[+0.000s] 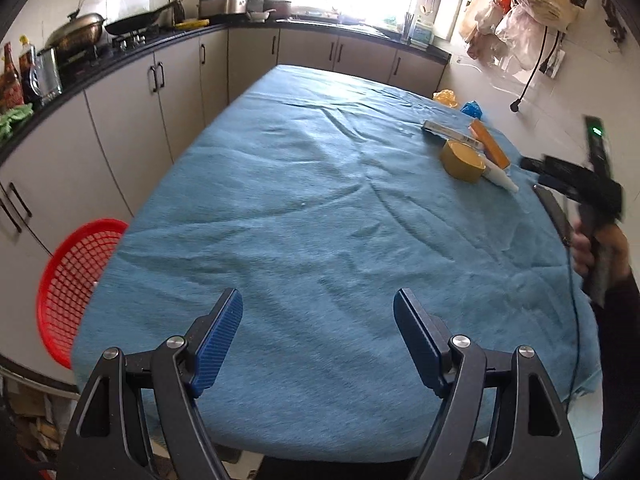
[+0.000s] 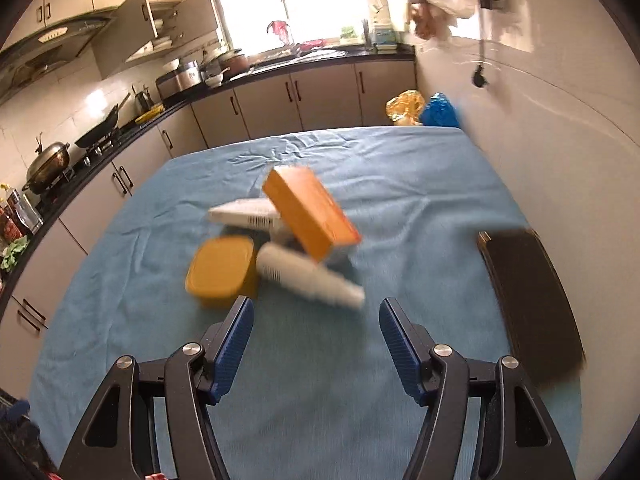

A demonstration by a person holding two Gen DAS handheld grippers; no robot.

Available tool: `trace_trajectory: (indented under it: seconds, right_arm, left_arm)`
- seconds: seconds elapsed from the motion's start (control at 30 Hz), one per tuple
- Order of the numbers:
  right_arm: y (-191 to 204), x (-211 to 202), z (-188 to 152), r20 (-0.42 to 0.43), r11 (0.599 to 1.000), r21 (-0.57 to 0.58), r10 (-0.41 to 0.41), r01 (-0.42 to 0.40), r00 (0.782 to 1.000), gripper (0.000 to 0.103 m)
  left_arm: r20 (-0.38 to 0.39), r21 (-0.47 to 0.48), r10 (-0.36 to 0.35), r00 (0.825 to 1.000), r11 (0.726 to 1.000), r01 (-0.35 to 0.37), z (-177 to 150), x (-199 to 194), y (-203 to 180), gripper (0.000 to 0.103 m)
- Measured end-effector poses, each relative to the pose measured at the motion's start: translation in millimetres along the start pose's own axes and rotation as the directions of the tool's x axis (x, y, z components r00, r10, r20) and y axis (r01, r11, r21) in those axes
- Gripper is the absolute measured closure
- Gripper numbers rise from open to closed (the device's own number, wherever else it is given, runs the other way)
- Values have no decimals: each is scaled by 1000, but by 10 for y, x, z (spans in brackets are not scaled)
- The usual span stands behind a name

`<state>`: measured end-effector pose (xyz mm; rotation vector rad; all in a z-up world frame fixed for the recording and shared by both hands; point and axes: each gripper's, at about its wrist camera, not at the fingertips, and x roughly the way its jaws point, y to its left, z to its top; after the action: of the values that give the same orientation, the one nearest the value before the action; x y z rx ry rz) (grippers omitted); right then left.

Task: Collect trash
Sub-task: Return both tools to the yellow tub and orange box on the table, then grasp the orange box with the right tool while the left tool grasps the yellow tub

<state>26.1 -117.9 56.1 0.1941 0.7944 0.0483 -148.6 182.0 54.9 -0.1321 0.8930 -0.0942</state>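
A counter (image 1: 320, 208) draped in a wrinkled blue cloth (image 2: 400, 184) carries a small cluster of items toward its right side: a yellow lidded tub (image 2: 220, 268), a white tube (image 2: 308, 280) lying beside it, an orange box (image 2: 310, 212) resting tilted on top of the others, and a white carton (image 2: 244, 214) behind them. At the far right corner sit a crumpled yellow bag (image 2: 404, 106) and a blue bag (image 2: 440, 110), side by side.
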Motion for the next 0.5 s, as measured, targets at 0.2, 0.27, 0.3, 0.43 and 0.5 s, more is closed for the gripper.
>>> trace_trajectory:
  seconds: [0.2, 0.27, 0.3, 0.43, 0.5]
  right_arm:
    - [38, 668, 469, -78, 997, -56, -49, 45, 996, 31]
    - [-2, 855, 560, -100, 996, -61, -66, 60, 993, 31]
    - [-19, 915, 587, -109, 996, -61, -68, 61, 992, 31]
    - [-108, 1138, 675, -137, 998, -50, -39, 33, 990, 43]
    - [-135, 1190, 667, -161, 999, -33, -3, -2, 987, 78]
  left_arm:
    - [1, 44, 13, 1000, 999, -13, 177, 62, -164, 26]
    - [1, 65, 1, 1000, 998, -1, 270, 97, -255, 26]
    - [0, 72, -7, 1000, 997, 7, 312, 122, -300, 26]
    - [-15, 92, -58, 998, 994, 59, 523, 261, -528, 26]
    - [-21, 104, -87, 996, 991, 89, 628, 348, -679, 26]
